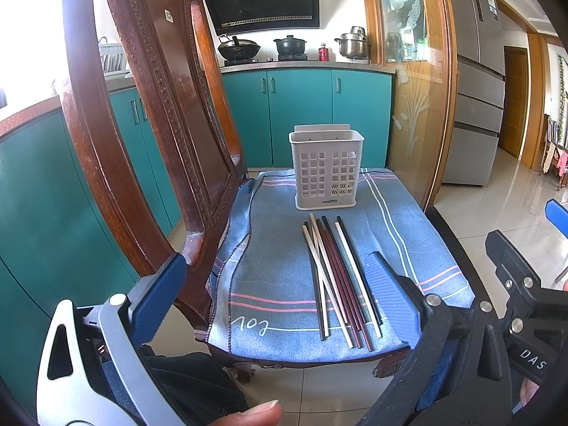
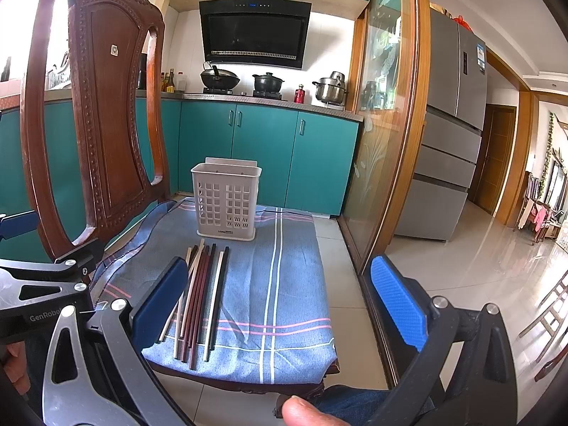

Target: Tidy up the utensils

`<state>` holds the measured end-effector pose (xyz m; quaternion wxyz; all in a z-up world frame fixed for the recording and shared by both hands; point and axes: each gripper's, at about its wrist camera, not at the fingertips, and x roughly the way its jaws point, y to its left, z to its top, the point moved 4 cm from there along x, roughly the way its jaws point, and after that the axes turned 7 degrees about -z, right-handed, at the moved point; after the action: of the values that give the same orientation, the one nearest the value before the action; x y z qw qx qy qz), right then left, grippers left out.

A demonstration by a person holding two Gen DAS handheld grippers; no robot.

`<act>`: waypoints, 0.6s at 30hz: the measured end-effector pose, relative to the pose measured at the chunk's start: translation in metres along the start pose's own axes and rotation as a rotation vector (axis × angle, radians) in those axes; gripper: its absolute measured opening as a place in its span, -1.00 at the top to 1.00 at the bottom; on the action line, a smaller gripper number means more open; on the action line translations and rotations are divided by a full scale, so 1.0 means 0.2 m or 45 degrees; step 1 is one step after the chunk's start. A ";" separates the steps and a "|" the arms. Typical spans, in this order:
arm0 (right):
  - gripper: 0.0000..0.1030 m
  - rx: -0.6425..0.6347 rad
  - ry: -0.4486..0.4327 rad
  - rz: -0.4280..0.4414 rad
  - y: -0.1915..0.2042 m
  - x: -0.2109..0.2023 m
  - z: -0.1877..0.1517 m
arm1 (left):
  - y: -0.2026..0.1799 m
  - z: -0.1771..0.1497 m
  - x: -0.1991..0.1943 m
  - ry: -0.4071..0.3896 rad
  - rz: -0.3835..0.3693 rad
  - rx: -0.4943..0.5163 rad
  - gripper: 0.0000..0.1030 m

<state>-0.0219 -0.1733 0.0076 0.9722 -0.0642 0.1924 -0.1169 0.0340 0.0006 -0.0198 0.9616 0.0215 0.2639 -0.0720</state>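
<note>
Wooden chair [image 1: 149,113], blue cloth [image 1: 269,259], chopsticks [image 1: 337,277]

Teal cabinets [image 2: 262,142] centre frame, range hood [image 2: 254,33] above, grey refrigerator [image 2: 451,124] right, glossy tiled floor [image 2: 472,269] lower right

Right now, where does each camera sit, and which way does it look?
Left wrist: on the left gripper, open, low before the chair; it looks along the chopsticks to the basket; a thumb and the right gripper show.
Right wrist: on the right gripper, open, further right; same direction; a thumb shows.
Both share chopsticks, basket, blue cloth and stove.
</note>
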 end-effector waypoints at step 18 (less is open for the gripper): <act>-0.95 0.003 -0.002 0.002 0.00 0.00 0.00 | 0.01 0.02 -0.01 0.003 0.001 -0.001 -0.94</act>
<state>-0.0219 -0.1741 0.0084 0.9725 -0.0631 0.1915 -0.1161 0.0358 0.0023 -0.0148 0.9613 0.0211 0.2652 -0.0715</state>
